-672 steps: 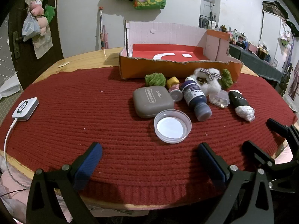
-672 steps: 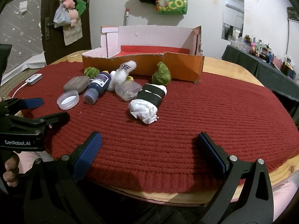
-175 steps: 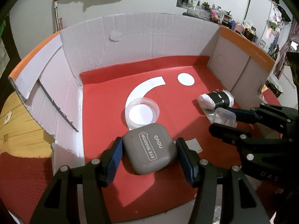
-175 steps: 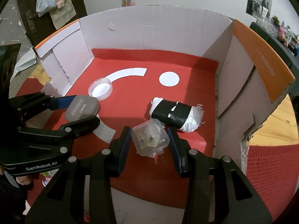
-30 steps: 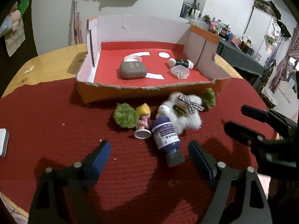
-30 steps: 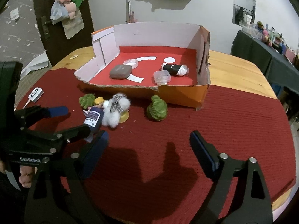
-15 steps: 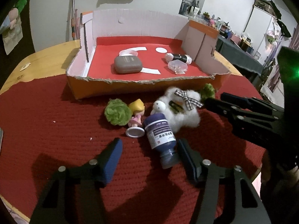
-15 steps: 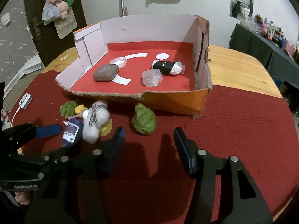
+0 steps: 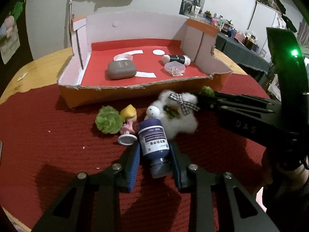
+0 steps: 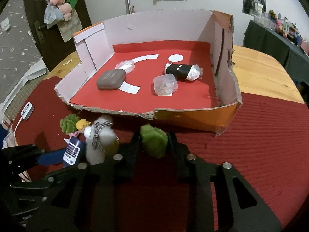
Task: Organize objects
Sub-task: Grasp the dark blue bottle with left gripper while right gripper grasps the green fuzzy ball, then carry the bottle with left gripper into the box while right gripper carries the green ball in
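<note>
As left claw (image 9: 154, 160) pinches lying bottle (image 9: 154, 142) and right claw (image 10: 153, 145) squeezes green pompom (image 10: 154, 142), lifts risk dragging white plush (image 9: 176, 116) touching bottle ahead; smooth bottle may slip.

A red knitted cloth (image 10: 270, 154) lay under and around the right claw (image 10: 153, 138), over a wooden table (image 10: 256, 67) whose bare top showed ahead and to its right. A white puck on a cable (image 10: 27, 109) sat on the cloth well to that claw's left. Far ahead-left stood a dark door (image 10: 32, 19) with a bag of plush toys (image 10: 56, 9) hung on it; far ahead-right was a dark-draped side table (image 10: 270, 38), cluttered with items too small to identify.
</note>
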`<state>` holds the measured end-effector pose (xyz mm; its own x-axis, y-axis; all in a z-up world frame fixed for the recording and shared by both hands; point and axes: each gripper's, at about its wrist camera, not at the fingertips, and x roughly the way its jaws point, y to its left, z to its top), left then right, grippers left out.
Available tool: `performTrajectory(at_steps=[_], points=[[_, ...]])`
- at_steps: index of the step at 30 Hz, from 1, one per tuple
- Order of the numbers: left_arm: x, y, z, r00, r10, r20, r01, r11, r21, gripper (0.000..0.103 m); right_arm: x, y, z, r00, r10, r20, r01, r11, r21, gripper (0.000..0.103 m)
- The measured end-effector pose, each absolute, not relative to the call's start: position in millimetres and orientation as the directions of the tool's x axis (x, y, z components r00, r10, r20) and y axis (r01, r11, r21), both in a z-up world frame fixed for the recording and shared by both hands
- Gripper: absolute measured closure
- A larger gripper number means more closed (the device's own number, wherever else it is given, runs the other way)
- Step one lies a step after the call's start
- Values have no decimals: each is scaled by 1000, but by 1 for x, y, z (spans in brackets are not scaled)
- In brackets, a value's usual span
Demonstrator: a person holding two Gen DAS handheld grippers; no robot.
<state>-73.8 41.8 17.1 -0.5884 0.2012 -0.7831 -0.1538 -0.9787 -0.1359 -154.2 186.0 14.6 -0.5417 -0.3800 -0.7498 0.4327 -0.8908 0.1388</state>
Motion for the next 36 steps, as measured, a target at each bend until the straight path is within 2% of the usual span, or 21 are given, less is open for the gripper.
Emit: performTrajectory(at_steps=[17, 36], points=[[-54, 25, 39, -643, 209, -737, -139, -978, -156, 73, -99, 184, 41, -532, -483, -695, 491, -845, 212, 78], [-61, 1, 62, -689, 179, -702, -95, -983, -157, 74, -87, 171, 45, -489, -531, -692, 544, -806, 235, 78]])
